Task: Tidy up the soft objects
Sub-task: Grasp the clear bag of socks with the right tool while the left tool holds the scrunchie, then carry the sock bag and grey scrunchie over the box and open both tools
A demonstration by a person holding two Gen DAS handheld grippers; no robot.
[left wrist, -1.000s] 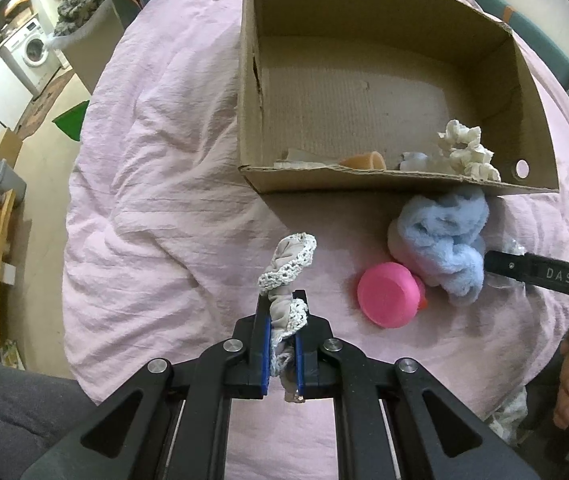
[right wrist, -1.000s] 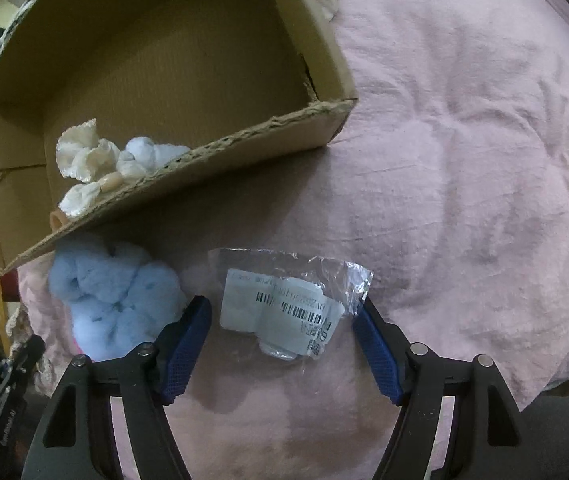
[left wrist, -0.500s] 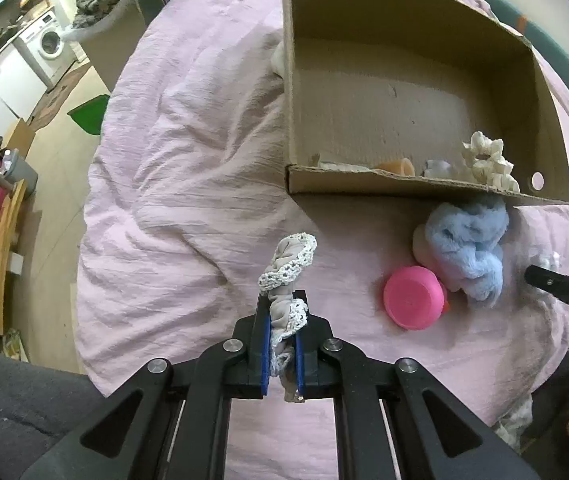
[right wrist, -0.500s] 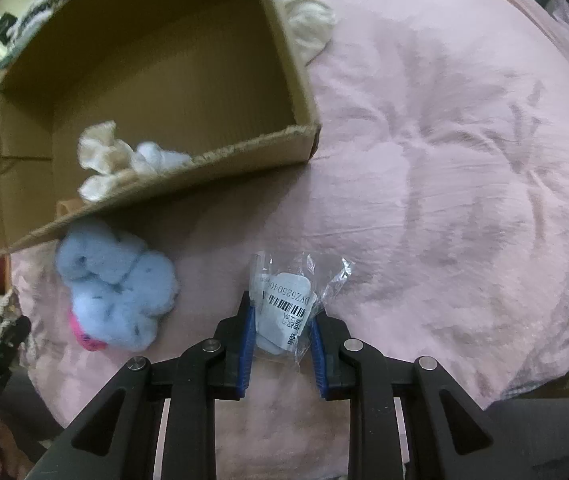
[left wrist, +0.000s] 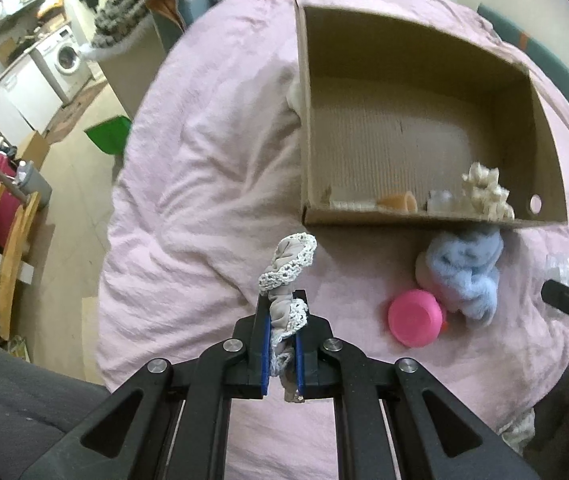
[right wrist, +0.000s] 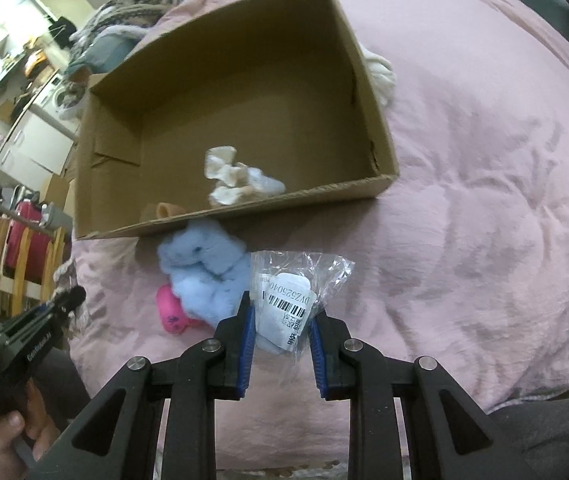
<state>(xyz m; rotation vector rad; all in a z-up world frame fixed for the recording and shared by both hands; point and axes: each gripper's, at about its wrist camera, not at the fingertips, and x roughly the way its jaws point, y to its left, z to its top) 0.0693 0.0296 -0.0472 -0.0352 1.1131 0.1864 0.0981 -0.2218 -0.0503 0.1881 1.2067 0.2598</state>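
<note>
Change: a second ago the right claw [right wrist: 280, 340] stood spread around the clear plastic packet [right wrist: 290, 292] lying on the bed; now its blue pads pinch the packet, which looks lifted a little off the pink bedspread [right wrist: 464, 200].
Left claw: the left claw [left wrist: 282, 344] is pressed together on the lace-trimmed scrunchie [left wrist: 286, 280], just as it was a second ago; the view has pulled back from the box.
Meaning: both claws now carry a load, so I judge the pick-up done and the carry to the cardboard box [right wrist: 376, 184] next.
Packet: crinkled clear film with a white barcode label, something pale and soft inside; it sags between the pads and will likely slip if the grip loosens.
Scrunchie: grey gathered cloth edged in white lace, its free loop standing upright above the pads.
Box: open, near the bed's middle, its near wall facing both claws; a cream scrunchie [right wrist: 224, 178] and a small peach piece [right wrist: 164, 210] sit inside against that wall.
Left out: the blue fluffy scrunchie [right wrist: 200, 268] touches the box's near wall outside, and the pink round toy [left wrist: 414, 318] lies just beside it, toward the bed's near edge.
</note>
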